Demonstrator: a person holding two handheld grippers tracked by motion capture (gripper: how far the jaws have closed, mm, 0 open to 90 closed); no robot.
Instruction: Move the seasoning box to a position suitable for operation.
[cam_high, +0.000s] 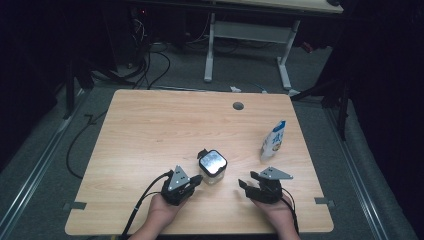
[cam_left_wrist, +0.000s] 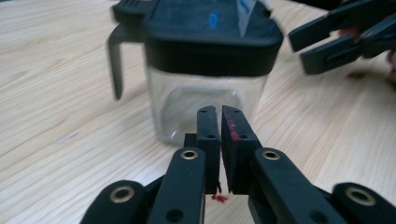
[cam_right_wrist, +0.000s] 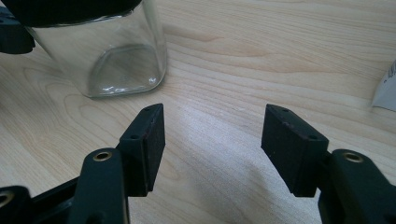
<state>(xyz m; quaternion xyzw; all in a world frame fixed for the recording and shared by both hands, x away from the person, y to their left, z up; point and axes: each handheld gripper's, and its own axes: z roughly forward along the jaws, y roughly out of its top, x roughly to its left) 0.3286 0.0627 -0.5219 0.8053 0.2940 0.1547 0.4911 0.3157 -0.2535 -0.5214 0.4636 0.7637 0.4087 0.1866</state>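
A clear square glass jar with a black lid and a black side latch stands upright on the wooden table near its front. My left gripper is just to the jar's left, shut, its tips close to the glass wall with nothing held. The left gripper has its pads pressed together. My right gripper rests to the jar's right, open, with bare wood between its pads. The jar sits beyond the right gripper, to the upper left.
A white and blue pouch stands at the right of the table, and its corner appears at the right edge. A round cable hole is at the table's back. Cables and a desk frame lie on the floor beyond.
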